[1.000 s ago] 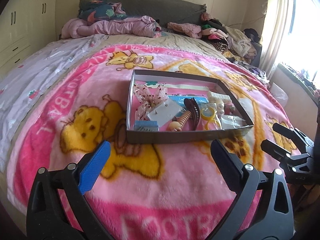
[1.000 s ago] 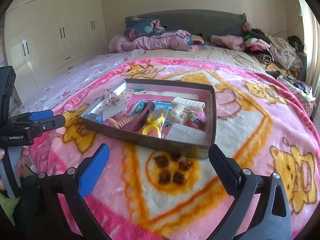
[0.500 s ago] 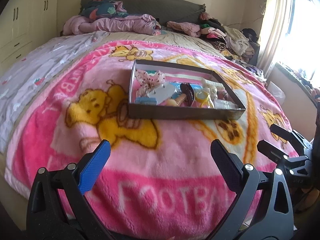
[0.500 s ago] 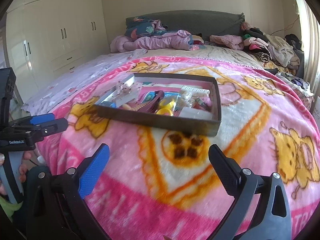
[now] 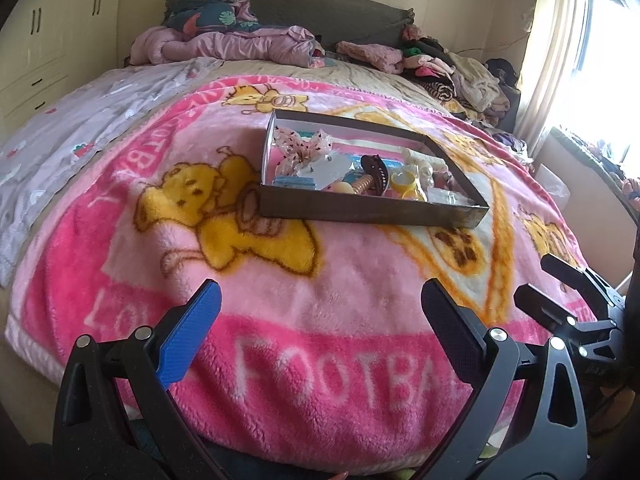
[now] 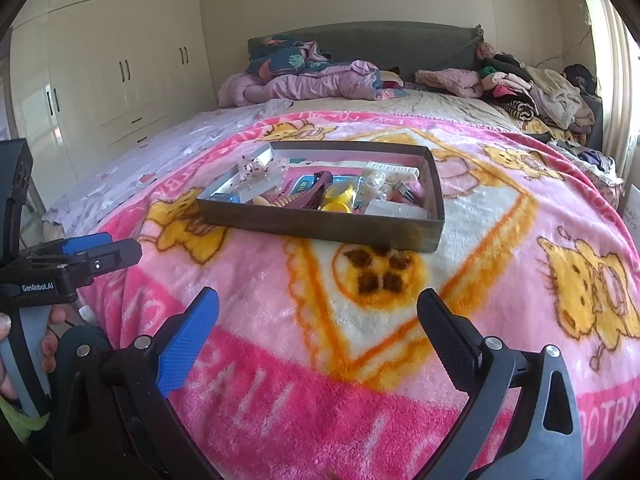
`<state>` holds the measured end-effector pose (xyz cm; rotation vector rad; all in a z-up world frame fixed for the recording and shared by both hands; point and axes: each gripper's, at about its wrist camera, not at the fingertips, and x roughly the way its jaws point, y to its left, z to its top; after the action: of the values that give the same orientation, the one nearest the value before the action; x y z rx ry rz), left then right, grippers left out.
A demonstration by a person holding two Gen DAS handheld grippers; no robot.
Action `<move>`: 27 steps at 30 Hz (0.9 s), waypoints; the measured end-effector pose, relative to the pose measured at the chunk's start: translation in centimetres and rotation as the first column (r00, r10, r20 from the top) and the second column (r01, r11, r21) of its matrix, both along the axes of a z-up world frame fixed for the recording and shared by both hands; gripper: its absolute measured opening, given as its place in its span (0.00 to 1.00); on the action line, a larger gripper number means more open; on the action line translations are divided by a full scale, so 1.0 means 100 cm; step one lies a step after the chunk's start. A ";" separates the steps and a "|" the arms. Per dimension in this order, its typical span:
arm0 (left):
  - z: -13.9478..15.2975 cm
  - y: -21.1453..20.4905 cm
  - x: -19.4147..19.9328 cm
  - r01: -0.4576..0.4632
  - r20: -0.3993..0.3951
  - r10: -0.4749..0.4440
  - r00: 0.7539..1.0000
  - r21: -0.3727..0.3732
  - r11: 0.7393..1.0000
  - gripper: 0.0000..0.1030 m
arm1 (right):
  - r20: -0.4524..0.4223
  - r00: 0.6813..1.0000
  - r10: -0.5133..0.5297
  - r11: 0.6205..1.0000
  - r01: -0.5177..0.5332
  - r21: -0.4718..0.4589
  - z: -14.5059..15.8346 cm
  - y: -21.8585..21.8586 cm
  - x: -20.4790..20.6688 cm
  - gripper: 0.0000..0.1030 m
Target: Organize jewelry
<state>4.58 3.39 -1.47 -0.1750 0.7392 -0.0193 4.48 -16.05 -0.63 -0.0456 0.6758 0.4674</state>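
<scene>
A shallow dark box (image 5: 372, 212) (image 6: 320, 226) sits on the pink blanket in the middle of the bed. Inside lie several hair and jewelry pieces: a sheer spotted bow (image 5: 306, 146), a dark hair claw (image 5: 376, 172) (image 6: 316, 192), a yellow ring-shaped piece (image 5: 406, 182) (image 6: 340, 196) and a white comb (image 6: 390, 169). My left gripper (image 5: 320, 308) is open and empty, near the foot of the bed, well short of the box. My right gripper (image 6: 318, 312) is also open and empty, likewise short of the box. Each gripper shows at the edge of the other's view.
The pink bear-print blanket (image 5: 280, 340) (image 6: 500, 240) covers the bed. Bedding (image 5: 224, 40) and piled clothes (image 5: 460, 68) lie by the headboard. White wardrobes (image 6: 112, 72) stand on the left, a curtained window (image 5: 560, 60) on the right. A hand (image 6: 48, 344) holds the left gripper's handle.
Both grippers have drawn back toward the foot of the bed and dropped lower, so the box looks farther away. Both stay open and empty.
</scene>
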 end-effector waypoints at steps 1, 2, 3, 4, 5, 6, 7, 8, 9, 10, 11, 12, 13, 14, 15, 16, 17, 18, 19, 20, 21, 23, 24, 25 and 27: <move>0.000 0.000 0.000 0.001 -0.002 -0.001 1.000 0.004 1.000 0.89 | -0.001 1.000 -0.002 1.000 0.002 0.001 0.000 0.000 0.000 0.94; 0.000 0.000 0.000 0.001 -0.003 -0.001 1.000 0.007 1.000 0.89 | 0.002 1.000 -0.004 1.000 0.004 0.001 0.000 -0.001 0.000 0.94; -0.001 0.000 -0.001 0.001 -0.003 -0.001 1.000 0.007 1.000 0.89 | 0.005 1.000 -0.006 1.000 0.006 0.001 0.000 -0.001 0.000 0.94; -0.001 0.000 -0.001 0.002 -0.003 -0.002 1.000 0.005 1.000 0.89 | 0.007 1.000 -0.006 1.000 0.006 0.002 0.000 -0.001 0.000 0.94; -0.001 0.000 -0.001 0.002 -0.003 -0.002 1.000 0.004 1.000 0.89 | 0.007 1.000 -0.008 1.000 0.008 0.002 0.000 -0.002 0.000 0.94; -0.001 0.000 -0.002 0.000 -0.003 0.000 1.000 0.006 1.000 0.89 | 0.005 1.000 -0.009 1.000 0.009 0.002 0.000 -0.002 0.001 0.94; -0.001 0.000 -0.002 -0.002 -0.003 0.002 1.000 0.006 1.000 0.89 | 0.002 1.000 -0.010 1.000 0.010 0.003 0.000 -0.003 0.002 0.94; -0.001 -0.001 -0.002 -0.003 -0.003 0.003 1.000 0.007 1.000 0.89 | -0.001 1.000 -0.011 1.000 0.011 0.004 -0.001 -0.003 0.002 0.94; -0.001 -0.001 -0.003 -0.002 -0.004 0.002 1.000 0.009 1.000 0.89 | -0.003 1.000 -0.011 1.000 0.011 0.004 -0.001 -0.003 0.002 0.94; -0.001 -0.001 -0.003 -0.003 -0.003 0.003 1.000 0.009 1.000 0.89 | -0.003 1.000 -0.011 1.000 0.011 0.004 -0.001 -0.003 0.002 0.94; -0.001 -0.001 -0.002 -0.003 -0.004 0.003 1.000 0.009 1.000 0.89 | -0.001 1.000 -0.012 1.000 0.012 0.004 -0.001 -0.003 0.001 0.94; -0.001 -0.002 -0.003 -0.004 -0.005 0.004 1.000 0.010 1.000 0.89 | -0.002 1.000 -0.011 1.000 0.011 0.003 -0.001 -0.003 0.001 0.94; -0.001 -0.002 -0.003 -0.005 -0.005 0.005 1.000 0.010 1.000 0.89 | -0.002 1.000 -0.011 1.000 0.011 0.001 -0.002 -0.003 0.001 0.94; -0.001 -0.002 -0.003 -0.004 -0.004 0.004 1.000 0.009 1.000 0.89 | -0.005 1.000 -0.011 1.000 0.011 0.003 -0.002 -0.004 0.002 0.94; -0.001 -0.002 -0.003 -0.004 -0.003 0.004 1.000 0.009 1.000 0.89 | -0.006 1.000 -0.012 1.000 0.012 0.005 -0.001 -0.004 0.001 0.94; -0.001 -0.002 -0.002 -0.003 -0.003 0.003 1.000 0.010 1.000 0.89 | -0.007 1.000 -0.010 1.000 0.010 0.004 -0.001 -0.004 0.001 0.94; -0.001 -0.002 -0.003 -0.002 -0.002 0.002 1.000 0.013 1.000 0.89 | -0.005 1.000 -0.010 1.000 0.010 0.003 -0.002 -0.003 0.001 0.94; -0.001 -0.003 -0.003 -0.002 -0.002 0.002 1.000 0.015 1.000 0.89 | -0.004 1.000 -0.010 1.000 0.010 0.003 -0.001 -0.004 0.001 0.94; -0.001 -0.003 -0.002 -0.002 -0.003 0.002 1.000 0.016 1.000 0.89 | -0.004 1.000 -0.010 1.000 0.010 0.004 -0.001 -0.003 0.001 0.94; -0.001 -0.003 -0.002 -0.003 -0.003 0.003 1.000 0.016 1.000 0.89 | -0.003 1.000 -0.011 1.000 0.011 0.003 -0.001 -0.003 0.001 0.94; -0.001 -0.003 -0.003 -0.004 -0.004 0.004 1.000 0.020 1.000 0.89 | -0.003 1.000 -0.012 1.000 0.012 0.004 -0.001 -0.003 0.001 0.94; -0.001 -0.003 -0.003 -0.007 -0.003 0.007 1.000 0.019 1.000 0.89 | -0.003 1.000 -0.013 1.000 0.013 0.003 -0.002 -0.004 0.001 0.94; 0.000 -0.002 -0.003 -0.005 -0.002 0.006 1.000 0.019 1.000 0.89 | -0.002 1.000 -0.013 1.000 0.013 0.003 -0.002 -0.004 0.001 0.94; 0.000 -0.002 -0.003 -0.006 -0.002 0.006 1.000 0.019 1.000 0.89 | -0.001 1.000 -0.013 1.000 0.013 0.003 -0.002 -0.004 0.001 0.94; 0.000 -0.002 -0.003 -0.006 -0.001 0.006 1.000 0.023 1.000 0.89 | -0.002 1.000 -0.011 1.000 0.011 0.003 -0.002 -0.004 0.001 0.94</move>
<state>4.29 3.23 -1.47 -0.1557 0.7401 -0.0047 4.61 -16.45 -0.81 -0.0389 0.6775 0.4578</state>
